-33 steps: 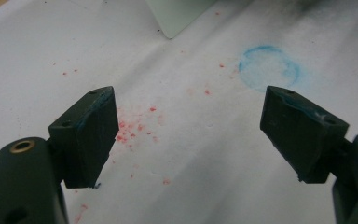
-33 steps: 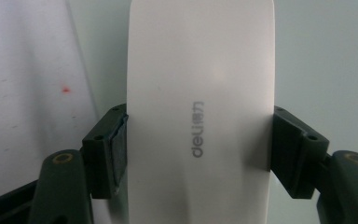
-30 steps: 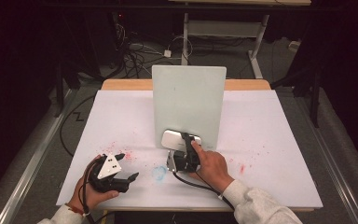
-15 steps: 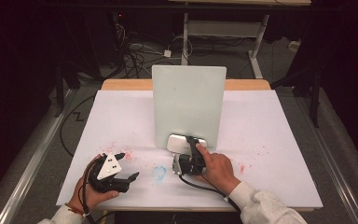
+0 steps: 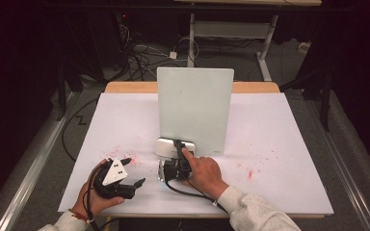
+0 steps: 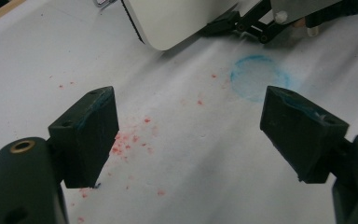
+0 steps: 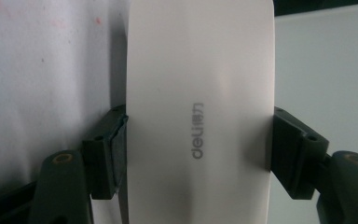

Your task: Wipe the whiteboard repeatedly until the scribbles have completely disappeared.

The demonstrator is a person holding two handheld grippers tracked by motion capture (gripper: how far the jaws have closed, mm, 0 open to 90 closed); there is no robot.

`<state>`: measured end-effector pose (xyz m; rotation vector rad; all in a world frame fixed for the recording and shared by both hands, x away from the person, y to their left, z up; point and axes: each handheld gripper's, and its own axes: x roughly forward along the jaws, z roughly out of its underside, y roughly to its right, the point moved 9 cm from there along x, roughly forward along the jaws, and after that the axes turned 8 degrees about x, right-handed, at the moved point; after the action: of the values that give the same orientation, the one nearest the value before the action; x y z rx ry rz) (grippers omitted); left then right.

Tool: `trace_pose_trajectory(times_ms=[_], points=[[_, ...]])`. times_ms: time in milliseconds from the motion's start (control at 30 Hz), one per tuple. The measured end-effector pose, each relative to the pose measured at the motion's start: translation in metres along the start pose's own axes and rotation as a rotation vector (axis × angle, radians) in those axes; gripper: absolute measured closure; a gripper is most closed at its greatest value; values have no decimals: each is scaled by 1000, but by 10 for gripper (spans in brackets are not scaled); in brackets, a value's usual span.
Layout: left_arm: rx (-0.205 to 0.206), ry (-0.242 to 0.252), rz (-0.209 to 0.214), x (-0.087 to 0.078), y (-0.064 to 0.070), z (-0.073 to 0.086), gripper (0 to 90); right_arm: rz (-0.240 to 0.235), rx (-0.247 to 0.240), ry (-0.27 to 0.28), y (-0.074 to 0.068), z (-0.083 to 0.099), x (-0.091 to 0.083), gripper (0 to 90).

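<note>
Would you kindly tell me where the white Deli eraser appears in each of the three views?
High view: the white eraser lies centre, at the foot of the upright whiteboard, held by the right tongs.
Left gripper view: top centre, a rounded white corner.
Right gripper view: centre, clamped between both jaws.
Shared landmark: the red-speckled white table cover.

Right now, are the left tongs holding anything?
No, the left tongs are wide open over the white sheet, nothing between them.

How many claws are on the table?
2. The left claw rests open near the table's front left; the right claw is shut on the white box by the upright board.
</note>
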<state>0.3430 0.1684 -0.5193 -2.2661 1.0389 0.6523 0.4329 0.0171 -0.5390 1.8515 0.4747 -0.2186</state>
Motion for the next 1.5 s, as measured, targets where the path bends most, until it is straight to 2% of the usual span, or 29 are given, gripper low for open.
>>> trace_pose_trajectory(times_ms=[133, 233, 367, 500, 633, 800, 833, 933, 1133, 1267, 1433, 1500], points=[[-5, 2, -5, -1, -1, 1, 188, -19, 6, 1, 2, 4, -1, 308], [-7, 0, -8, -2, -1, 2, 188, -23, 9, 1, 7, 15, -4, 308], [-12, -4, -12, -3, -1, 3, 188, -14, 51, -10, 24, 34, -11, 308], [-1, -1, -20, -4, -2, 2, 188, 13, 155, -4, 50, 53, -18, 308], [-9, -6, -13, -3, 0, 2, 188, 50, 232, -7, 74, 74, -26, 308], [-7, -5, -13, -3, 0, 1, 188, 78, 319, -16, 95, 94, -33, 308], [-6, -5, -14, -3, -1, 1, 188, 66, 334, -18, 97, 97, -34, 308], [-6, -4, -14, -3, -1, 1, 188, 75, 357, -21, 100, 104, -36, 308], [-6, -3, -14, -4, -1, 1, 188, 81, 370, -35, 103, 117, -39, 308], [-7, -3, -15, -4, -1, 2, 188, 89, 408, -38, 109, 130, -42, 308], [7, 0, -18, -3, -1, 0, 188, 93, 430, -44, 106, 139, -43, 308], [-1, -5, -12, -3, 0, 0, 188, 82, 434, -43, 102, 138, -43, 308]])
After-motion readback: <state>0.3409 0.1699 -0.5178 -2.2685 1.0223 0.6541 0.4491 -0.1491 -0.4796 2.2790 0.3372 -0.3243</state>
